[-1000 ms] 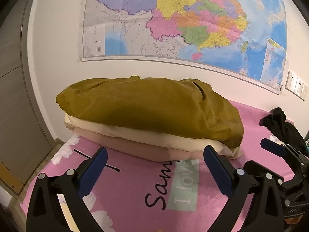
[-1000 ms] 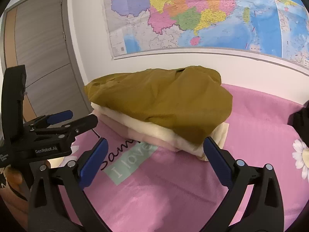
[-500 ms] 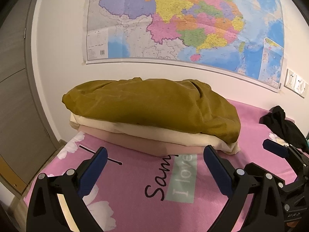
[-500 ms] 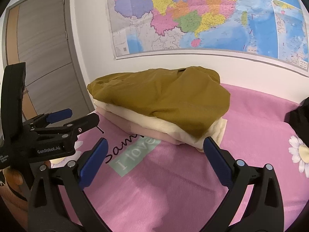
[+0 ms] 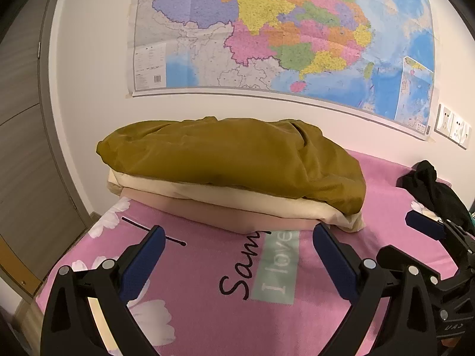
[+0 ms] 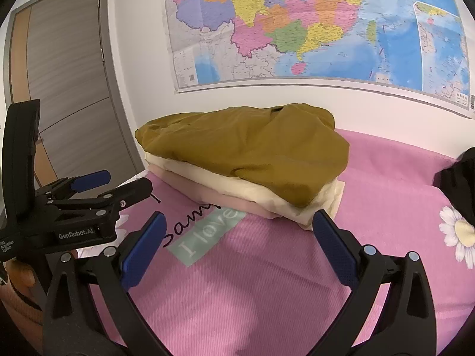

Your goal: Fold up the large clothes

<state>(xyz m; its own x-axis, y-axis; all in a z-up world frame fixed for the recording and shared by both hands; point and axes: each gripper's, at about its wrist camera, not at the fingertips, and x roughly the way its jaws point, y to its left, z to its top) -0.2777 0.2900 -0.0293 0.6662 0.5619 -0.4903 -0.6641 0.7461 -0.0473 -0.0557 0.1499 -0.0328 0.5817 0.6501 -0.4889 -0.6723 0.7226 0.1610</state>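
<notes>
A stack of three folded clothes lies on the bed against the wall: an olive garment [image 5: 231,160] [image 6: 246,151] on top, a cream one [image 5: 237,198] [image 6: 237,190] under it, and a pinkish-beige one [image 5: 219,215] [image 6: 207,197] at the bottom. My left gripper [image 5: 237,231] is open and empty, a short way in front of the stack. My right gripper [image 6: 237,218] is open and empty too, facing the stack's right corner. Each gripper shows in the other's view: the left gripper [image 6: 124,182] and the right gripper [image 5: 415,237].
The pink flowered bedsheet [image 5: 207,281] [image 6: 267,281] with printed lettering spreads below both grippers. A crumpled black garment [image 5: 433,187] [image 6: 460,184] lies at the right. A map [image 5: 267,29] hangs on the wall, with sockets [image 5: 452,129] to its right and a grey door [image 6: 65,74] at the left.
Both grippers have drawn back from the stack, which now looks smaller and farther away. Both stay open. The stack has not moved.
</notes>
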